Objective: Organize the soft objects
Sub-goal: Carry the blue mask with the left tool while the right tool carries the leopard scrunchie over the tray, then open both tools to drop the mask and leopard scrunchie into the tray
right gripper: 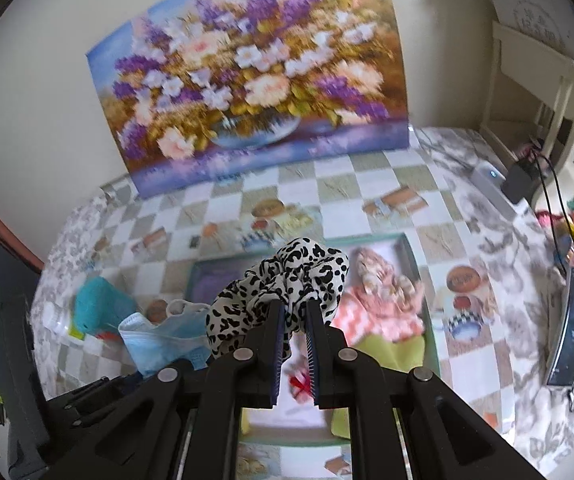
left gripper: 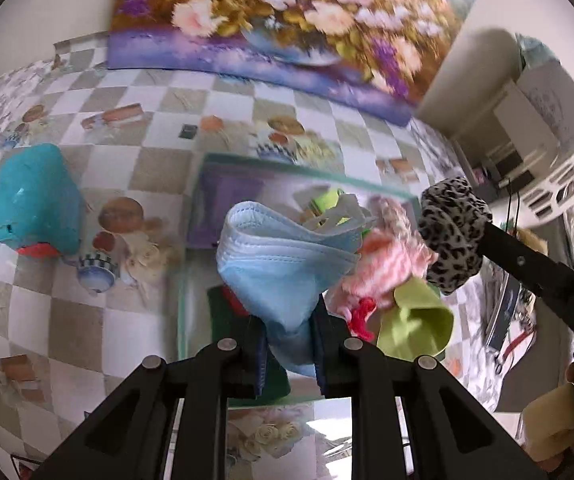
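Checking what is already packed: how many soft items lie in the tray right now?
3 visible: pink striped cloth, lime cloth, red ribbon in the tray. Others may be hidden.

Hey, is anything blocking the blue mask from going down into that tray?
Nothing visible does. The left gripper holds the blue mask over the tray; a pink striped cloth and lime cloth already lie inside, to the right.

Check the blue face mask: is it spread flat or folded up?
Folded. The blue face mask hangs bunched and doubled over between the left gripper's fingers, its pleated edges stacked above the box.
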Demonstrator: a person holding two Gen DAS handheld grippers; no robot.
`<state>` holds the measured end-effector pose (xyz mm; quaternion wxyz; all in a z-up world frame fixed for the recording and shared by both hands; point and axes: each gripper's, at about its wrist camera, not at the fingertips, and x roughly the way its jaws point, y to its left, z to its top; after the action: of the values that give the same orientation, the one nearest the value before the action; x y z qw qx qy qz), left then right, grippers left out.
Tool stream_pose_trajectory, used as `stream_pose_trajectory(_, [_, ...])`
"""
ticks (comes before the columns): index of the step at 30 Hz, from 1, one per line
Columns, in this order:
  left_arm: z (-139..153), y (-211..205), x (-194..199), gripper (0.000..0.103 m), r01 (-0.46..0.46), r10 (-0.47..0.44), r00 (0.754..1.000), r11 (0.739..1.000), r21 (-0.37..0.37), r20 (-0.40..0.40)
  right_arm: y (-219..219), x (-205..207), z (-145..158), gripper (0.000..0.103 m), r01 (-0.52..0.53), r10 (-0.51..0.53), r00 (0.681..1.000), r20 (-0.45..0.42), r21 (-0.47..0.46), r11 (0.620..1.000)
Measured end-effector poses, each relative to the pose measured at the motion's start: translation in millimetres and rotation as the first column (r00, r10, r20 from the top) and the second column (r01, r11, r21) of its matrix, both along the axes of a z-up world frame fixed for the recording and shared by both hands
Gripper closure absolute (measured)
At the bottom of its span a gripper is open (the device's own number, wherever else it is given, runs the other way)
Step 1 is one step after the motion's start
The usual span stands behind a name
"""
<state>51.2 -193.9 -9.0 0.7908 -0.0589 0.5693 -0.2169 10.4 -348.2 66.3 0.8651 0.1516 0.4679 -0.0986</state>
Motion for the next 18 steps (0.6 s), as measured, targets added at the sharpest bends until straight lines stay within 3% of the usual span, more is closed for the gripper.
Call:
stream_pose_trajectory(7, [-15,-15,-3,0.083,0.044,-0.043,0.999,0.998,0.037,-0.025,-7,9,-42,0.091,0.011,-0.009,0.991,-0.136,0.02,1.0])
stream_pose_trajectory(18, [-30,-20,4,0.083,0.053,-0.05,0.997,0.998,0.046,-0.067,-2,19,-70,0.09,-0.009,0.011,0.975,-0.221,0.012,1.0])
